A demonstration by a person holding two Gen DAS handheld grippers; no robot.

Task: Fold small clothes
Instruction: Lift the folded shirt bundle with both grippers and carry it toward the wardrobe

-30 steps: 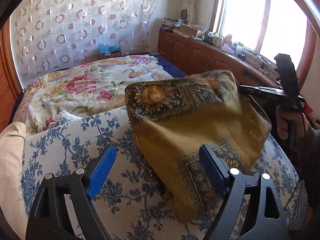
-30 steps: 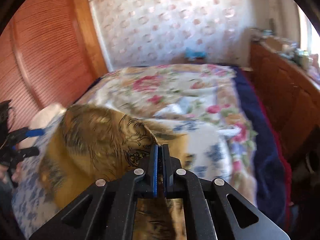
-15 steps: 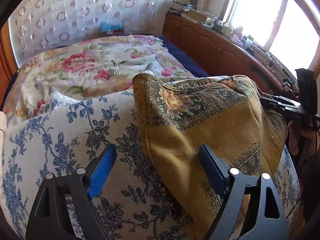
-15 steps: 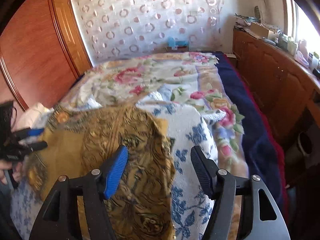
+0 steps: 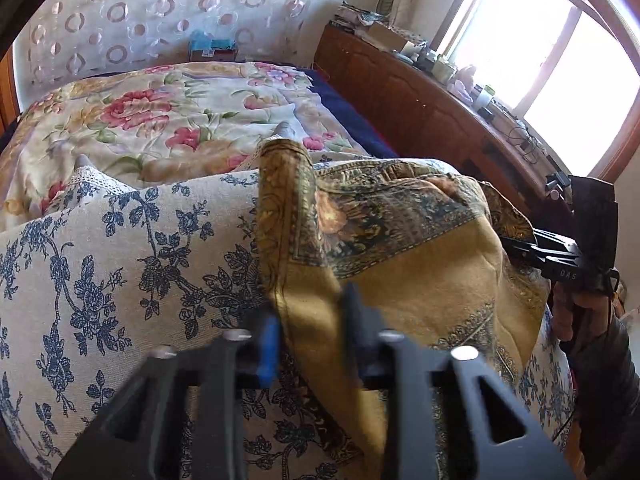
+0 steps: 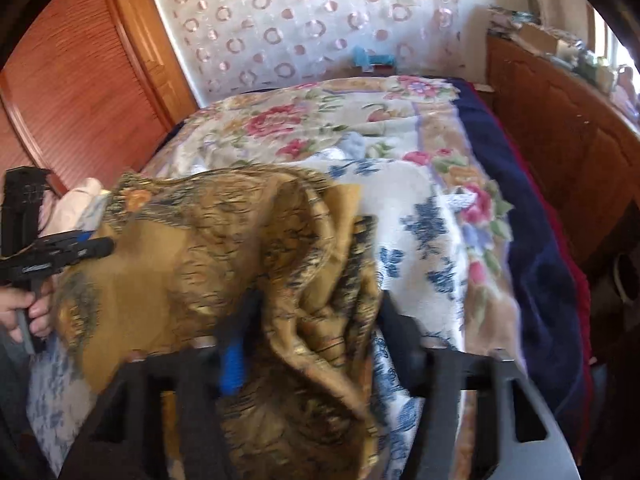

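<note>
Two grippers work one mustard-and-dark patterned cloth, which lies rumpled on a blue-flowered cover at the near end of the bed. Left gripper: its jaws have just been closing, and the cloth's left hem stands between them; motion blur hides whether the pads press on it. Right gripper: its jaws have likewise just been closing around a bunched fold of the cloth's right side; here too contact cannot be told. Each gripper shows in the other's view, held by a hand at opposite ends of the cloth.

The cloth's long axis runs across the bed, from one gripper to the other; its ornamented border faces the far end. To its left the blue-flowered cover lies bare up to a pale pillow; beyond it a rose-patterned quilt covers the bed to the far edge. A dark blue blanket trims the bed's right edge, beside a wooden cabinet under the window.

Writing: small white letters on the right gripper's body, not surely readable.
</note>
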